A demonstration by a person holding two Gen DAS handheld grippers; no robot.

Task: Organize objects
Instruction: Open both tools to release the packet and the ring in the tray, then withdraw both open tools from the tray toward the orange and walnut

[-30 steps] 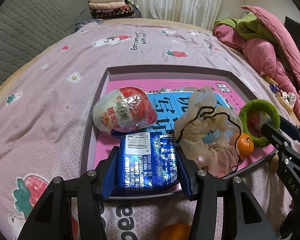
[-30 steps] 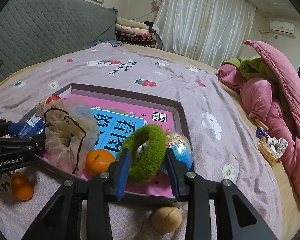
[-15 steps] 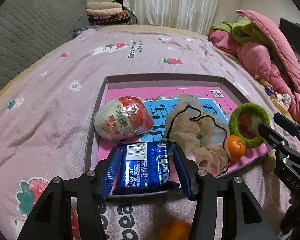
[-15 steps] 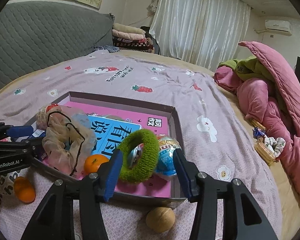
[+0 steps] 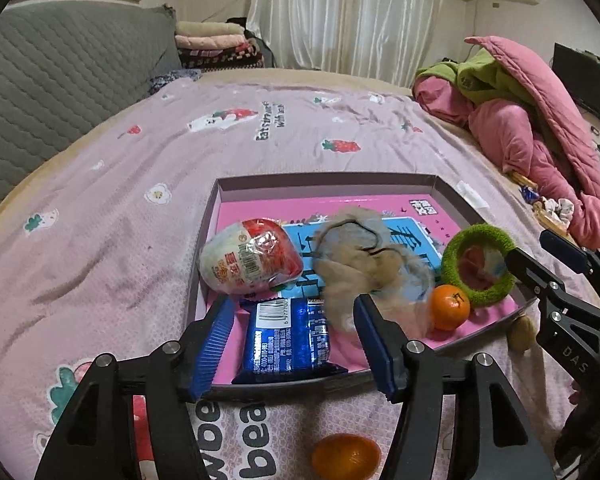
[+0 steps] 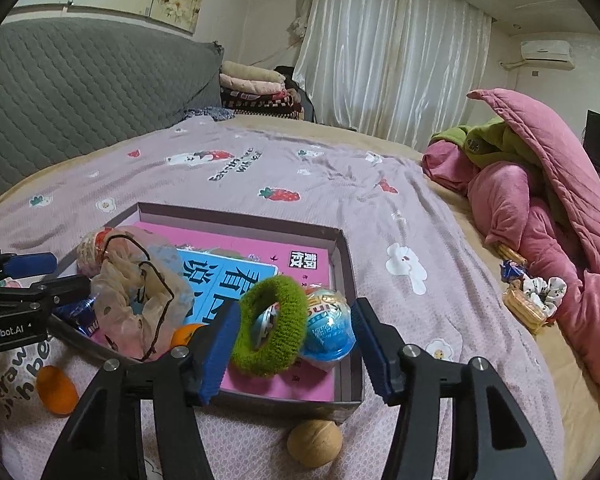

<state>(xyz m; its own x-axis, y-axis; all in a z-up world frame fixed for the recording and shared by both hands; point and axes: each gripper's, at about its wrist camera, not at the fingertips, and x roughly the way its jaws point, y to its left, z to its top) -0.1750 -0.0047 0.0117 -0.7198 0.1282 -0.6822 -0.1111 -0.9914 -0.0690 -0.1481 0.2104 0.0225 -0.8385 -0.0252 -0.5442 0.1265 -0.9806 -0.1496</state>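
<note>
Between the left gripper's (image 5: 294,344) parted pads lies the blue snack packet (image 5: 286,338), flat on the floor of the shallow box (image 5: 324,182) — the jaws have just been opening and no longer press it, so the packet looks released. Just beyond the tips sit a red-and-white wrapped bun (image 5: 250,256) and a crumpled sheer pouch (image 5: 364,264), with a small orange (image 5: 449,306) off to their right.

The right gripper (image 6: 292,346) has likewise been opening; the green fuzzy ring (image 6: 270,326) stands tilted between its spread fingers without being squeezed, leaning on a blue foil ball (image 6: 328,334) in the box's near corner.

Both drops seem done. Below the left gripper a second orange (image 5: 346,456) waits on the bedspread (image 5: 100,208), and a walnut (image 6: 315,443) lies under the right one — next, each hand should probably back off clear of the box wall, dip toward its loose piece and close gently, since both are round and may roll.
</note>
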